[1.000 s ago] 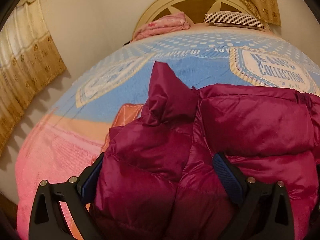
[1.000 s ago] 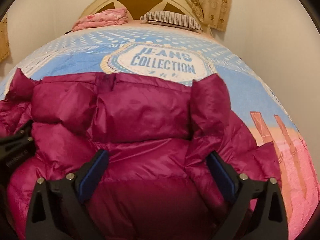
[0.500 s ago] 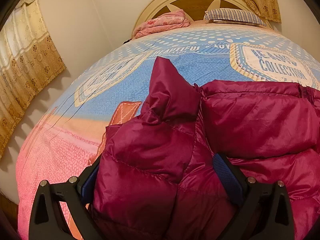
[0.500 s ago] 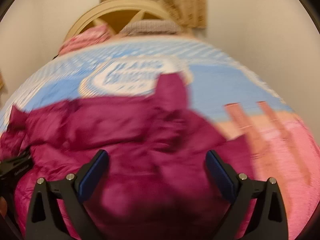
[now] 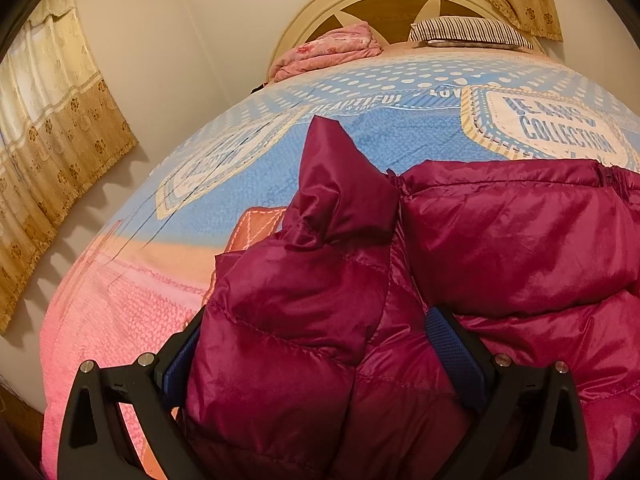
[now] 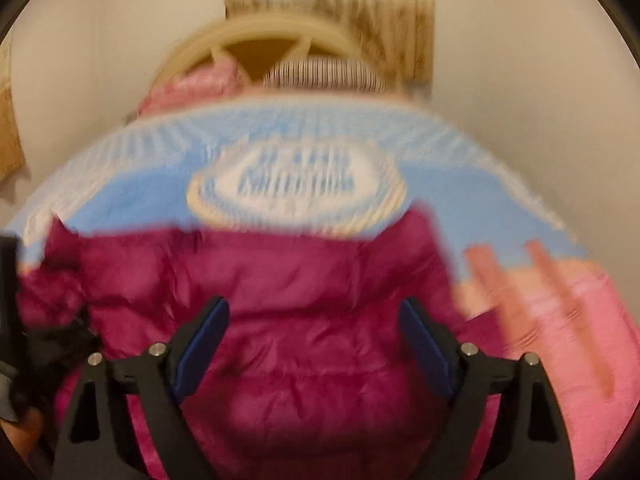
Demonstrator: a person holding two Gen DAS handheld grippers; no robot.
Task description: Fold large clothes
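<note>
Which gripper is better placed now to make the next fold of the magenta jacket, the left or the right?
Probably left. The left gripper has a thick fold of the magenta jacket filling its jaws in a sharp view. The right gripper is closing its jaws over jacket fabric in a blurred view.

My left gripper (image 5: 316, 356) has two black plastic fingers, each an open triangular frame with a pair of silver screw heads on top and a textured blue pad (image 5: 454, 350) on its inner face. My right gripper (image 6: 314, 346) is built the same, its blue pads (image 6: 200, 350) blurred.
</note>
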